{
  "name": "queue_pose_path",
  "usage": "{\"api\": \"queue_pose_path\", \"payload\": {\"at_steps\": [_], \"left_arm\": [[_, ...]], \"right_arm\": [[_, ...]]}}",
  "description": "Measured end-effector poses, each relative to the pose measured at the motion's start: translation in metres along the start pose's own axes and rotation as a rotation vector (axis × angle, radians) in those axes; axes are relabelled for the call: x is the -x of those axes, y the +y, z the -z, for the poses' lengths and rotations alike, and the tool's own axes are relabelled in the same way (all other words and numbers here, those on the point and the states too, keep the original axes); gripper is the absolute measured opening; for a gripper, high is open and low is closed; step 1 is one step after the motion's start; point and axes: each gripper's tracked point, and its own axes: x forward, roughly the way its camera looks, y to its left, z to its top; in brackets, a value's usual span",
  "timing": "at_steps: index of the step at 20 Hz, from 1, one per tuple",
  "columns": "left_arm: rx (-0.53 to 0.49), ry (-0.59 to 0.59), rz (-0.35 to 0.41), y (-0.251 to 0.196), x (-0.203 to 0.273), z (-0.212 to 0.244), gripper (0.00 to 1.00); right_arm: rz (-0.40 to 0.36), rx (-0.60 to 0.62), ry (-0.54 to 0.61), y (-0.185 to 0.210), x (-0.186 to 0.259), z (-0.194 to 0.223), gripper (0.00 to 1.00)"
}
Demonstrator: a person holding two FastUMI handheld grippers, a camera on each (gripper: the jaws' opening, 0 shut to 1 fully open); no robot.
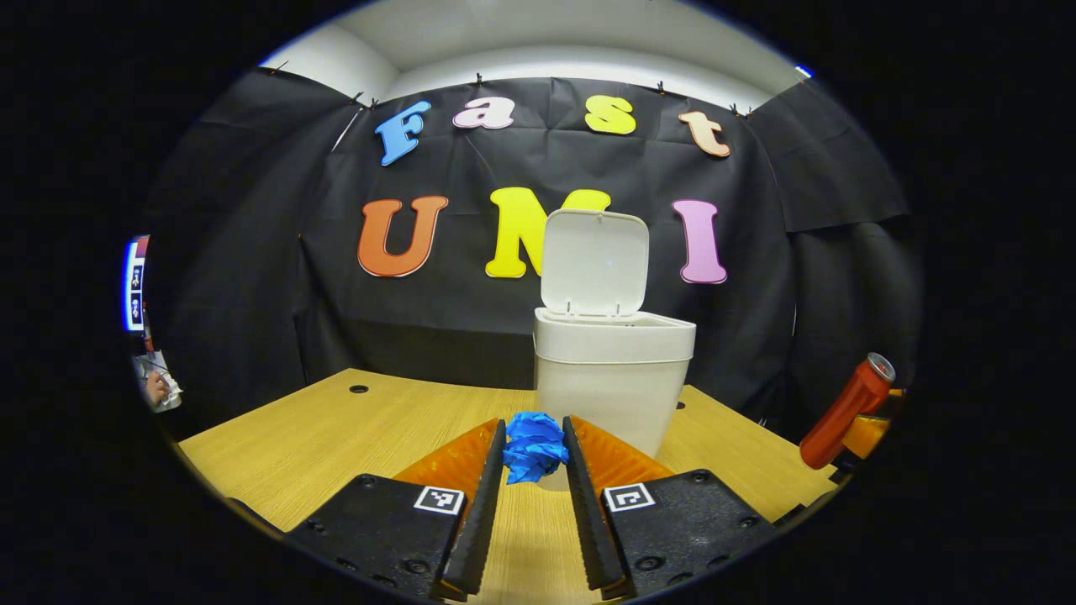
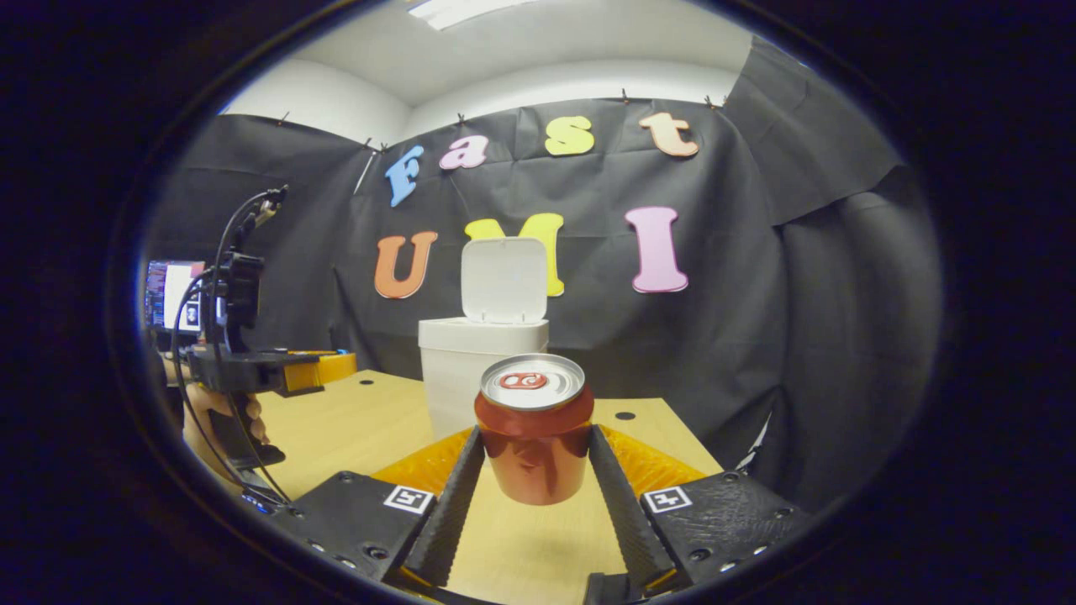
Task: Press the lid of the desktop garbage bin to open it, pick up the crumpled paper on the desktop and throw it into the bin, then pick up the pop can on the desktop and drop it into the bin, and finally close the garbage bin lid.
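Left gripper view: low over the tabletop [image 1: 336, 428], facing the far wall, near the open bin [image 1: 612, 370]. Right gripper view: similarly low, farther back, offset right. Both share bin [image 2: 471, 361], tabletop [image 2: 353, 420] and far wall.

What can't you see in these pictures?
- Inside of the bin: both views look at it from the side, so its wall hides the contents.
- Bottom of the can, right gripper view: too dark to tell if it touches the table.
- Back of the blue paper, left gripper view: its front hides it.
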Motion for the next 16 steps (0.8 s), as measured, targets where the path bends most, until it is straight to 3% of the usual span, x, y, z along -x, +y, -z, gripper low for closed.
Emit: {"api": "queue_pose_path", "payload": {"at_steps": [3,4,11,14,16], "left_arm": [[0.029,-0.036,0.010,-0.009,-0.011,-0.026,0.50],[0.032,-0.054,0.017,-0.013,-0.017,-0.037,0.46],[-0.055,-0.164,-0.015,-0.028,-0.069,-0.105,0.45],[-0.041,-0.267,0.127,-0.062,-0.098,-0.134,0.45],[-0.067,-0.292,0.124,-0.058,-0.119,-0.140,0.45]], "right_arm": [[-0.011,-0.016,0.024,0.000,-0.003,0.009,0.76],[-0.014,-0.014,0.028,0.001,-0.003,0.009,0.76],[-0.036,0.066,0.040,0.010,-0.007,0.022,0.76],[-0.066,0.054,0.058,0.014,-0.008,0.029,0.76],[-0.067,0.057,0.063,0.012,-0.009,0.031,0.77]]}}
